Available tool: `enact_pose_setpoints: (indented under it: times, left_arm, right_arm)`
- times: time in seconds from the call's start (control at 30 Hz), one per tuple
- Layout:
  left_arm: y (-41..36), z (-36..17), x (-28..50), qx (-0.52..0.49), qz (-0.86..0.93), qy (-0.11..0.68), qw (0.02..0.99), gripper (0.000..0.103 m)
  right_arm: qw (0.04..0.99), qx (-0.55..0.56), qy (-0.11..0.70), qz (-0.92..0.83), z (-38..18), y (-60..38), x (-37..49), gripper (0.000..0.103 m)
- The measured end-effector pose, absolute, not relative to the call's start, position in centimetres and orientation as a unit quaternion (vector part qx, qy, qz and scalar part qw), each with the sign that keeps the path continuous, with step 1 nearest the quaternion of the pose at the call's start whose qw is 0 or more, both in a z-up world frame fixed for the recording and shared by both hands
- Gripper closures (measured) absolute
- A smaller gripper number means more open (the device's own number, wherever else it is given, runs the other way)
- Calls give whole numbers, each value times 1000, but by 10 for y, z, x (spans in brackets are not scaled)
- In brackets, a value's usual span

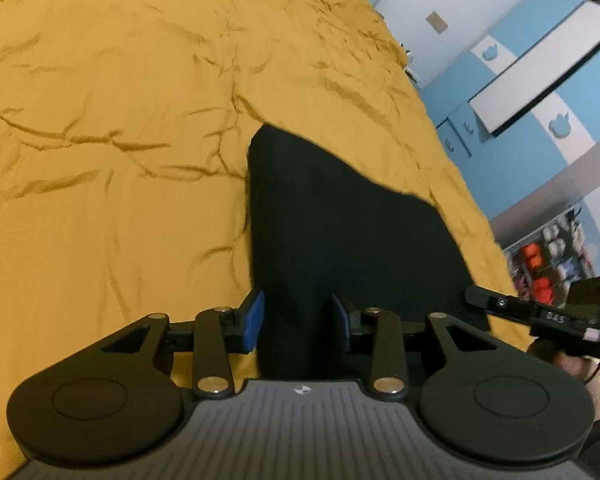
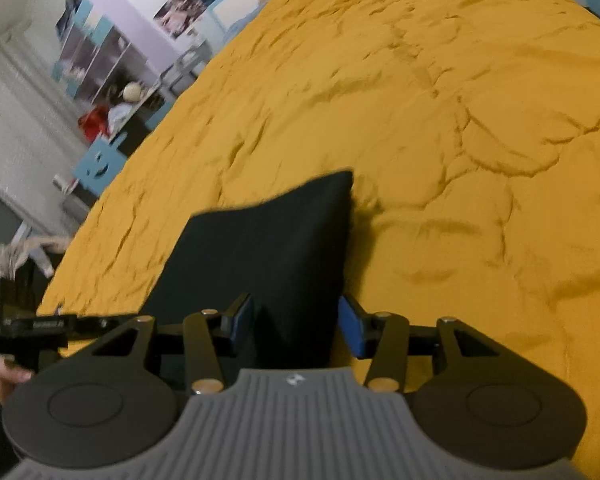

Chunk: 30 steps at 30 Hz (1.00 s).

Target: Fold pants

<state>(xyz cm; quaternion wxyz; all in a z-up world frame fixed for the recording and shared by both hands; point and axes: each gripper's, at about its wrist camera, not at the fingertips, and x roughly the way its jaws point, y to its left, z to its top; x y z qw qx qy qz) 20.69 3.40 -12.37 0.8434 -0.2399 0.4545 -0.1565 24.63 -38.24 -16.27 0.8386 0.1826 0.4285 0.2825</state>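
The black pants [image 1: 328, 216] lie folded into a compact shape on the yellow bedspread [image 1: 112, 128]. My left gripper [image 1: 298, 320] sits at their near left part with its blue pads apart around the cloth, so it is open. The right gripper's body [image 1: 556, 316] shows at the right edge of the left wrist view. In the right wrist view the pants [image 2: 276, 248] run ahead of my right gripper [image 2: 296, 326], whose blue pads stand apart on either side of the near right part, open. The left gripper's body [image 2: 24, 316] shows at the left.
The yellow bedspread [image 2: 440, 120] is wrinkled and fills most of both views. Blue and white cabinets [image 1: 540, 72] stand beyond the bed's right side. Shelves with toys [image 2: 108, 104] and a blue stool [image 2: 96, 166] stand beyond its left side.
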Motion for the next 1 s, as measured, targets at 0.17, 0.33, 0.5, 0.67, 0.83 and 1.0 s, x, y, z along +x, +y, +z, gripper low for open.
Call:
enact_pose_setpoints:
  times: [0.17,0.33,0.5,0.67,0.83,1.0]
  left_arm:
    - [27,-127,191,-217,-157,467,842,59]
    - [26,-126,180,-201,-154,469,846,54]
    - [25,-116,175,-173,-151,477,848,51]
    - [28,-92,179,-129,-133,468,864,51]
    - [35,-75,191,-121,-125,450,876,42]
    - [38,-77,211,-133,-129,452,872,36]
  right_arm:
    - [830,154,453,286,-175,-381,228,58]
    - [827,129,462,294,-174,-383,215,60]
    - [827,128,459,298,-169,-389,210,59]
    - [836,209,404,305,-151,-415,210,44]
    - [834,273,383,287,-149,-422,224,40]
    - [828,282,404,268,-160,-411,240,36]
